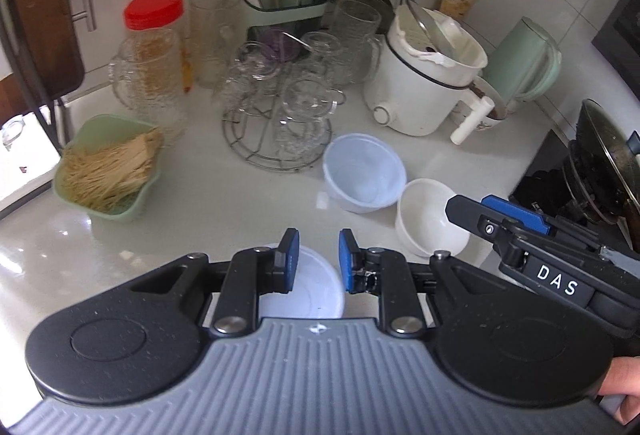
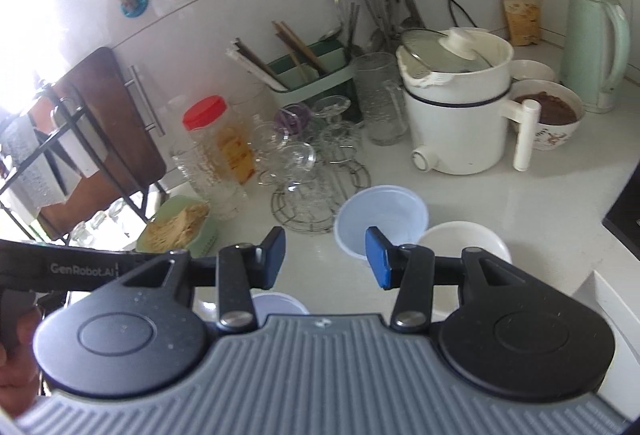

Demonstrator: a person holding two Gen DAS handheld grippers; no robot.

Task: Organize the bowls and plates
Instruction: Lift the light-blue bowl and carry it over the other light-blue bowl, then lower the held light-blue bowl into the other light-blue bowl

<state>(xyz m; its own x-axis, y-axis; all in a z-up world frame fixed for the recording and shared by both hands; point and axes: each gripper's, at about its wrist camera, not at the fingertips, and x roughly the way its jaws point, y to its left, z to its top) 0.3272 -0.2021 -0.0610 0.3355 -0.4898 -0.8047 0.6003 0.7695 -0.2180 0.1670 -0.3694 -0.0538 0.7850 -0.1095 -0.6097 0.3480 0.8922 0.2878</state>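
White bowls (image 1: 430,219) sit on the counter (image 1: 200,219); left tongs (image 1: 319,259) and right tongs (image 2: 325,259) both gape, empty.

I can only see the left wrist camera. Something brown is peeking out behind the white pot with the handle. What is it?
Observer: It's a patterned bowl full of something brown, sitting right behind the white pot.
Operator: Is anything else hiding back there?
Observer: Yes, a plain white bowl sits behind the patterned one, next to the green kettle.
Operator: Is the right gripper holding a bowl?
Observer: No. The right gripper is open with nothing between its jaws, and the pale blue bowl sits on the counter just beyond it.
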